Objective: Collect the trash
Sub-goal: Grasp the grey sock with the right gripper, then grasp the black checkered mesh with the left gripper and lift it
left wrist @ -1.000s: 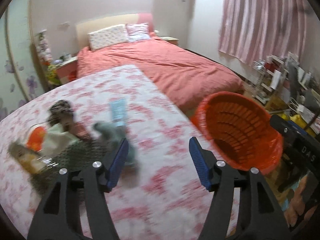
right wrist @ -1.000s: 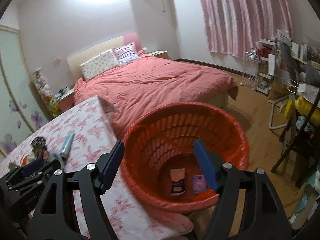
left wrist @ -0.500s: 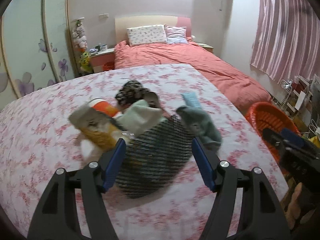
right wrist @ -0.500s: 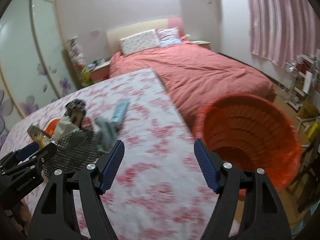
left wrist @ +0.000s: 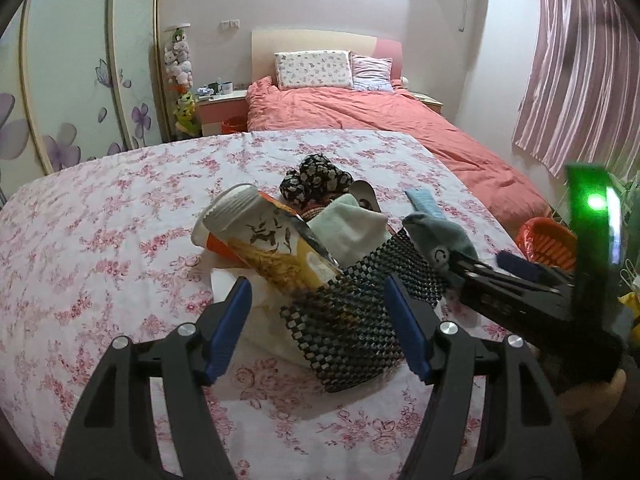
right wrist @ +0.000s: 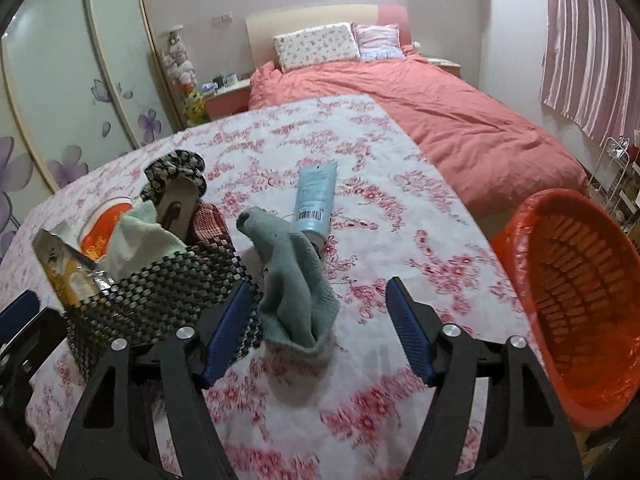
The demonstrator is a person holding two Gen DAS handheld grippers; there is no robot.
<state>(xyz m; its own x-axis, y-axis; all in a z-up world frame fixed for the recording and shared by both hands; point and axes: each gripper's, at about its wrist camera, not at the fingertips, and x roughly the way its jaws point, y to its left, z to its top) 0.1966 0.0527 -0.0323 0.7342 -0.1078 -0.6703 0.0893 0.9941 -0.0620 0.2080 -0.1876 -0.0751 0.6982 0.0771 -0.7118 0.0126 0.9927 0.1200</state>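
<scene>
Left hand-held gripper [left wrist: 318, 322] stood wide and empty over the black woven mesh basket [left wrist: 352, 320]; right hand-held gripper [right wrist: 320, 322], just narrowing, straddled the grey-green crumpled sock [right wrist: 296, 280] without gripping it

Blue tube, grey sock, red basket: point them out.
Blue tube [right wrist: 313, 200], right wrist view, label.
Grey sock [right wrist: 296, 280], right wrist view, middle fold.
Red basket [right wrist: 516, 240], right wrist view, near rim.

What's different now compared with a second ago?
Both grippers swung away from the red basket toward the pile on the flowered table. The right gripper, whose jaws have just been closing, now has the grey-green sock between its fingers, ungripped. The left gripper stays open, empty. The pile lies untouched.
</scene>
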